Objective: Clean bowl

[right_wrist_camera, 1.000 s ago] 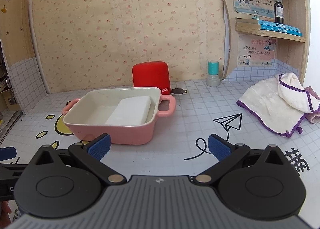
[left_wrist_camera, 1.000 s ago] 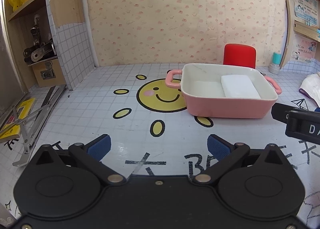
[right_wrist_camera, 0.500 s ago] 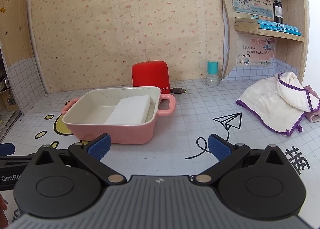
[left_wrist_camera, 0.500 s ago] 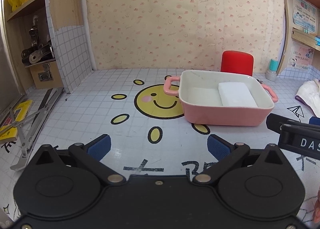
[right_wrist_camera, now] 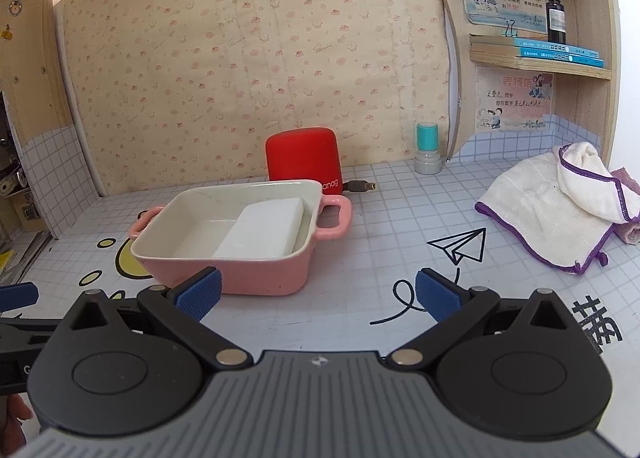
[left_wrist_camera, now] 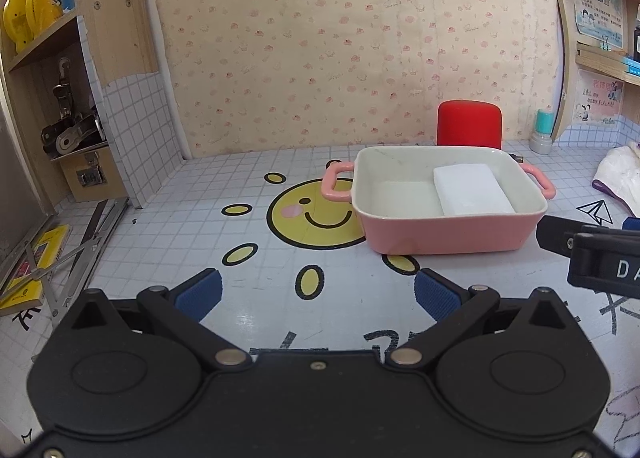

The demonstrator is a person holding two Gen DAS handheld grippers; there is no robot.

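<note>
Pink rectangular ceramic bowl, a white sponge block inside, sits ahead-left of the spread, empty right gripper and ahead-right of the spread left gripper, right nearer.

Tiled tabletop with cartoon prints; directly on it: pink baking dish, red speaker just behind, teal-capped stamp, crumpled purple-edged cloth at right.
</note>
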